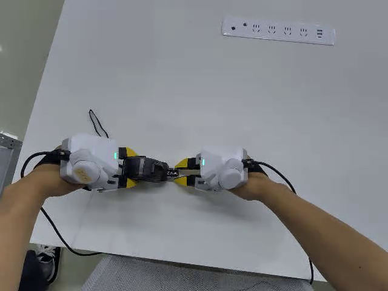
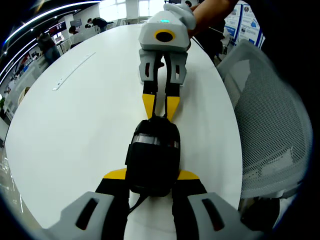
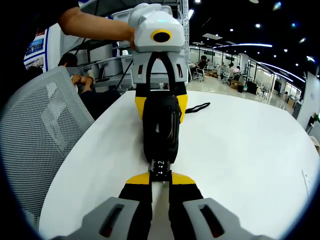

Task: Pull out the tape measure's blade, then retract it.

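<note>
A black tape measure (image 1: pixel 147 169) lies near the table's front edge, held between the two grippers. My left gripper (image 2: pixel 152 175) is shut on the tape measure's case (image 2: pixel 152 155). My right gripper (image 3: pixel 160 176) faces it from the other side, shut on the metal tip of the blade (image 3: pixel 160 170) right at the case's mouth (image 3: pixel 160 131). In the head view the left gripper (image 1: pixel 134 170) and right gripper (image 1: pixel 182 171) nearly touch end to end. Almost no blade shows outside the case.
A white power strip (image 1: pixel 277 30) lies at the far right of the white table (image 1: pixel 200 91). A black strap (image 1: pixel 97 124) trails behind the left gripper. A grey mesh chair (image 2: pixel 270 135) stands at the table's near edge.
</note>
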`<control>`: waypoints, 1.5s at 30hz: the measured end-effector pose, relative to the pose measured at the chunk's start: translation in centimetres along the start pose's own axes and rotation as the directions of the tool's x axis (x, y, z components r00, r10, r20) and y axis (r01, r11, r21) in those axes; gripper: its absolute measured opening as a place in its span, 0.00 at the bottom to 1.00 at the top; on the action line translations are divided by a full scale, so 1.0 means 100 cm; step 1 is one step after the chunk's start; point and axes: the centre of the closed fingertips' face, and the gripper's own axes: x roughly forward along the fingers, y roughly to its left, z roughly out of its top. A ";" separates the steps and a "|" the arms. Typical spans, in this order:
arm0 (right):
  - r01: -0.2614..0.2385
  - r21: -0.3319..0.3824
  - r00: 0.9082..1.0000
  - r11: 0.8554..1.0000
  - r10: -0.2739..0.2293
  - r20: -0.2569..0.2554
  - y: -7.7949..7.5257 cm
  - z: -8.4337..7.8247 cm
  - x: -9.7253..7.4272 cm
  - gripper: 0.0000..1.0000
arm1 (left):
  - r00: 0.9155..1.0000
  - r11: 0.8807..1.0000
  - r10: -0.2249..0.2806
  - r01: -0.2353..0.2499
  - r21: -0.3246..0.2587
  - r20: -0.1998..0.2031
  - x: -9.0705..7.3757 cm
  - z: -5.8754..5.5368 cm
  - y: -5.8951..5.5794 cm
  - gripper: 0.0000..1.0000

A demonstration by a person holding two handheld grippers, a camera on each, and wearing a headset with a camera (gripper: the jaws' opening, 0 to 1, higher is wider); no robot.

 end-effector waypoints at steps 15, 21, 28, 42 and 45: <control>-0.001 0.007 1.000 1.000 0.001 -0.003 0.002 -0.002 -0.008 0.09 | 1.000 1.000 -0.003 0.004 0.007 -0.003 0.001 -0.002 -0.001 0.28; 0.000 0.008 1.000 1.000 0.000 -0.006 0.003 -0.004 -0.010 0.09 | 1.000 1.000 -0.006 0.006 0.007 -0.003 -0.001 0.002 -0.003 0.28; 0.001 0.010 1.000 1.000 -0.001 -0.004 0.003 -0.005 -0.013 0.09 | 1.000 1.000 -0.008 0.008 0.000 0.008 -0.002 0.003 -0.004 0.28; 0.000 0.010 1.000 1.000 0.000 -0.009 0.005 -0.008 -0.021 0.09 | 1.000 1.000 -0.012 0.012 -0.001 0.009 -0.003 0.004 -0.006 0.28; -0.001 0.012 1.000 1.000 0.001 -0.011 0.004 -0.009 -0.023 0.09 | 1.000 1.000 -0.012 0.012 -0.006 0.012 -0.004 0.005 -0.006 0.28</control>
